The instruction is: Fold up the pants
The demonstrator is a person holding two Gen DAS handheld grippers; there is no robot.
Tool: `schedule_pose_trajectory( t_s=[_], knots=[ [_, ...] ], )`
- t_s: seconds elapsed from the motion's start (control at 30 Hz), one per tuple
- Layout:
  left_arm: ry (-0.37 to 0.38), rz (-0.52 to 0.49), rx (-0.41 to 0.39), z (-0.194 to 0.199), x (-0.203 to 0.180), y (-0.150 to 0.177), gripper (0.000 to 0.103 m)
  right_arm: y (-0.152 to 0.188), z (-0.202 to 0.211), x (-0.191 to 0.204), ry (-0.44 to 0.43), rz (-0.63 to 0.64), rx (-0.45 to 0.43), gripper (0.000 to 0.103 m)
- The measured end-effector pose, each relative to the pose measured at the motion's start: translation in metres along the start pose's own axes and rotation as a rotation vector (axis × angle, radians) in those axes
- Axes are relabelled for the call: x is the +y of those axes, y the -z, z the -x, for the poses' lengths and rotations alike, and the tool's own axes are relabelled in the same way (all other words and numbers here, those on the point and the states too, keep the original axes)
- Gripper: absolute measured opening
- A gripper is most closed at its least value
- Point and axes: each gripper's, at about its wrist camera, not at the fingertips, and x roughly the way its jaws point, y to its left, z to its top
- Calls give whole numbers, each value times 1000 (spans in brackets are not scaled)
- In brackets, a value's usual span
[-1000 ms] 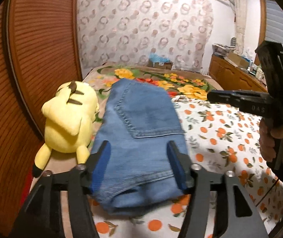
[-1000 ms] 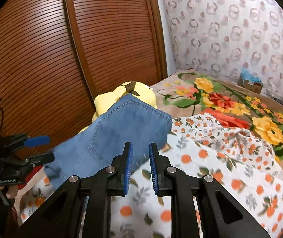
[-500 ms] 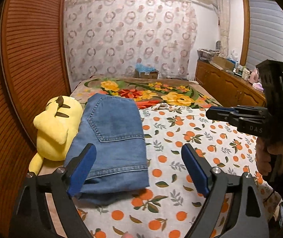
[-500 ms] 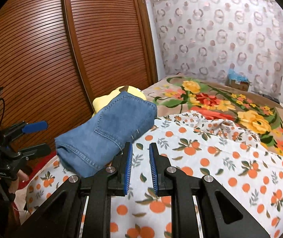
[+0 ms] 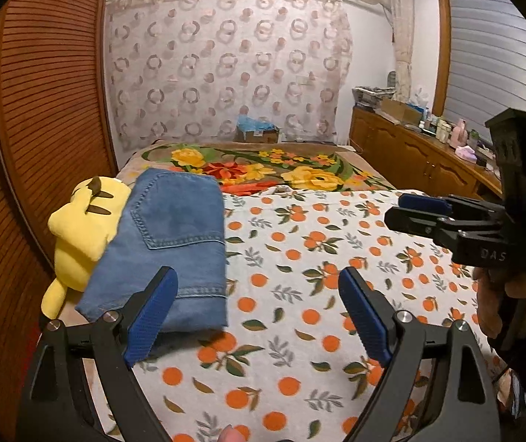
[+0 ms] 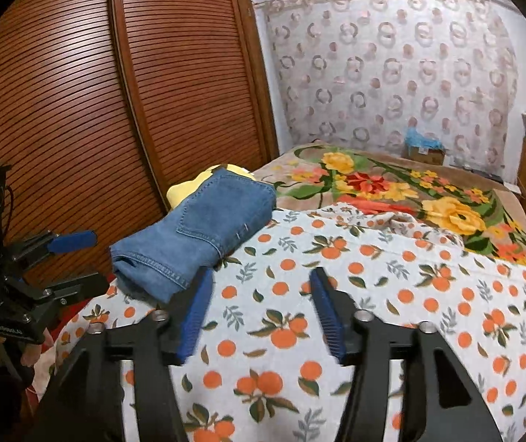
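Observation:
The blue denim pants [image 5: 167, 246] lie folded in a compact stack at the bed's left side, leaning on a yellow plush toy [image 5: 79, 228]. They also show in the right wrist view [image 6: 204, 228]. My left gripper [image 5: 259, 313] is open and empty, held above the bed just right of the pants' near end. My right gripper [image 6: 259, 313] is open and empty, to the right of the pants. Each gripper shows in the other's view: the right one [image 5: 410, 210] and the left one [image 6: 75, 258].
The bed carries an orange-print sheet [image 5: 318, 294] and a floral blanket [image 5: 263, 165] behind it. A slatted wooden wardrobe [image 6: 97, 110] stands along the left. A wooden dresser [image 5: 428, 162] with clutter is at the right. A curtain [image 5: 226, 66] hangs behind.
Both grippers have drawn back from the folded pants. The left gripper opened wider and let the pants go. The right gripper went from shut to open.

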Motion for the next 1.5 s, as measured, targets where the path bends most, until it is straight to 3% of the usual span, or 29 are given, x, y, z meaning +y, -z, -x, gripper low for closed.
schedule_pose_trajectory(
  t_s=[0.1, 0.2, 0.47, 0.87, 1.1, 1.5],
  knots=[
    [25, -7, -1, 3, -10, 2, 90, 9, 14, -1, 26, -15, -9, 79],
    [38, -14, -10, 7, -20, 4, 101, 15, 29, -1, 60, -23, -21, 92],
    [37, -27, -45, 23, -37, 5, 102, 35, 68, -1, 137, -33, -37, 102],
    [43, -21, 8, 8, -62, 8, 102, 55, 112, -4, 216, -56, -51, 102],
    [73, -7, -1, 8, -82, 7, 102, 64, 132, -8, 254, -77, -69, 102],
    [22, -26, -61, 34, -98, -8, 102, 60, 165, -15, 282, -78, -142, 102]
  ],
)
